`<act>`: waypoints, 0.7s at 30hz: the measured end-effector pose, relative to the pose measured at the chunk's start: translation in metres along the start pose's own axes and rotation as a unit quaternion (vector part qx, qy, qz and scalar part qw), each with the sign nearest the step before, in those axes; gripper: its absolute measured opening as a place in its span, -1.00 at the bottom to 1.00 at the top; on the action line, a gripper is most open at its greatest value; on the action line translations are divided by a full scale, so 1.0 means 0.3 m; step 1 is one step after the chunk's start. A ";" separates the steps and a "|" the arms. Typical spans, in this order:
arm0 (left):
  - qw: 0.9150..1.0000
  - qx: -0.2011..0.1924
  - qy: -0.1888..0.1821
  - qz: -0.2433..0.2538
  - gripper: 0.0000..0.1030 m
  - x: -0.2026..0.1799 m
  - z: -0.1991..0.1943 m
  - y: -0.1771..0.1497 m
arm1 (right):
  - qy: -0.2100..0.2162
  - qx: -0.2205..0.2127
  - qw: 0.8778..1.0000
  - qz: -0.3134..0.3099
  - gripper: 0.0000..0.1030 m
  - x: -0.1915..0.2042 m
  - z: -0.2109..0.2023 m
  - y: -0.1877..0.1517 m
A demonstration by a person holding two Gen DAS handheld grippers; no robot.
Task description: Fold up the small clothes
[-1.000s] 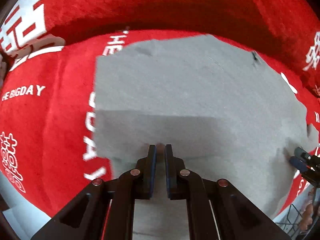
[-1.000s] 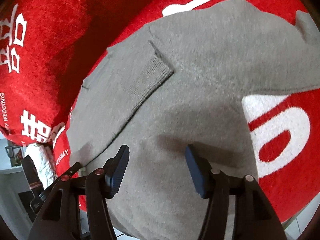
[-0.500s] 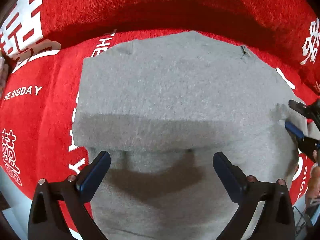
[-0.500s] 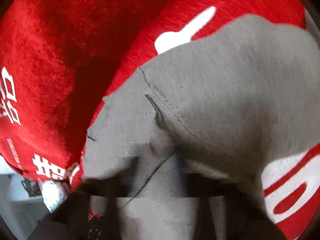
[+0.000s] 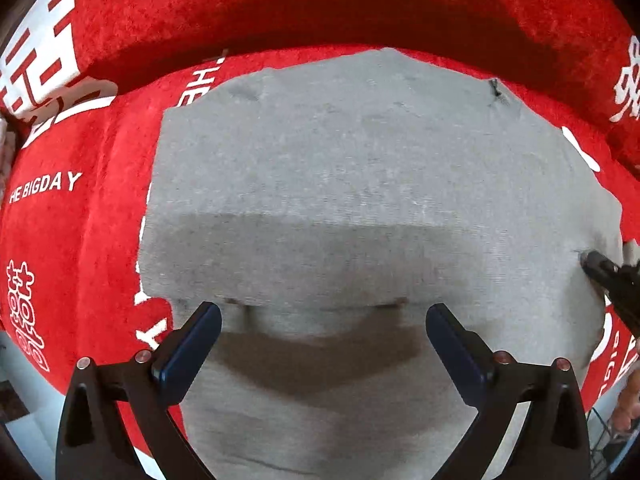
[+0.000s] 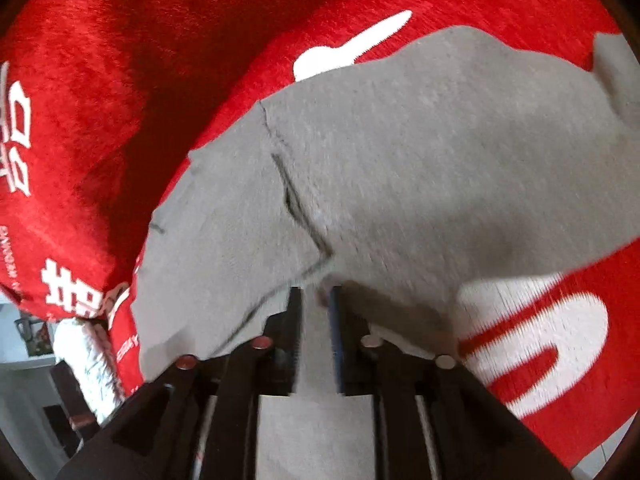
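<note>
A grey knit garment lies partly folded on a red plush cover with white lettering. My left gripper is open and empty, its blue pads just above the folded edge. In the right wrist view the same grey garment shows a sleeve seam, and my right gripper is shut on a fold of its cloth. The right gripper's tip also shows at the right edge of the left wrist view, at the garment's side.
The red cover rises into a padded back behind the garment. Its front edge drops off to a pale floor. A white bundle and dark furniture lie beyond the cover's left edge in the right wrist view.
My left gripper let go of the folded edge and opened wide. My right gripper, open a second ago, came down on the garment and shut on its cloth.
</note>
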State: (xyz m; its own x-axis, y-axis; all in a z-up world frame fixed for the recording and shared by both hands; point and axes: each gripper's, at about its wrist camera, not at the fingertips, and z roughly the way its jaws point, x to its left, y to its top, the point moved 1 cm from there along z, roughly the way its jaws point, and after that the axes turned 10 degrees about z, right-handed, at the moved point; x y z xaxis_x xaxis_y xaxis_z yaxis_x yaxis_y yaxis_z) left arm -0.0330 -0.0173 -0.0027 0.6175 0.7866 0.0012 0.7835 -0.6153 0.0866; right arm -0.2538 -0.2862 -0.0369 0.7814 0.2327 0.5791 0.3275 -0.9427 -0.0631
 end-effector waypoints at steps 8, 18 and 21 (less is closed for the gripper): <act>0.999 -0.012 -0.021 0.030 1.00 -0.126 -0.011 0.032 | 0.031 -0.001 0.999 0.029 0.05 -0.136 -0.123 -0.030; 0.995 -0.015 -0.049 0.083 1.00 -0.360 -0.005 0.092 | 0.067 -0.100 0.967 0.224 0.06 -0.587 -0.337 0.108; 0.994 -0.011 -0.050 0.092 1.00 -0.427 -0.006 0.106 | 0.074 -0.132 0.947 0.282 0.06 -0.702 -0.376 0.157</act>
State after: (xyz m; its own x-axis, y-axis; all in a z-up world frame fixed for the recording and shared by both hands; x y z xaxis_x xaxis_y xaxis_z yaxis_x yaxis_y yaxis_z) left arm -0.0873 -0.1374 0.0017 0.7553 0.6504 -0.0805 0.6552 -0.7466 0.1156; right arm -0.4629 -0.4064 -0.0703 0.7032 -0.3440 0.6222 -0.2803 -0.9384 -0.2021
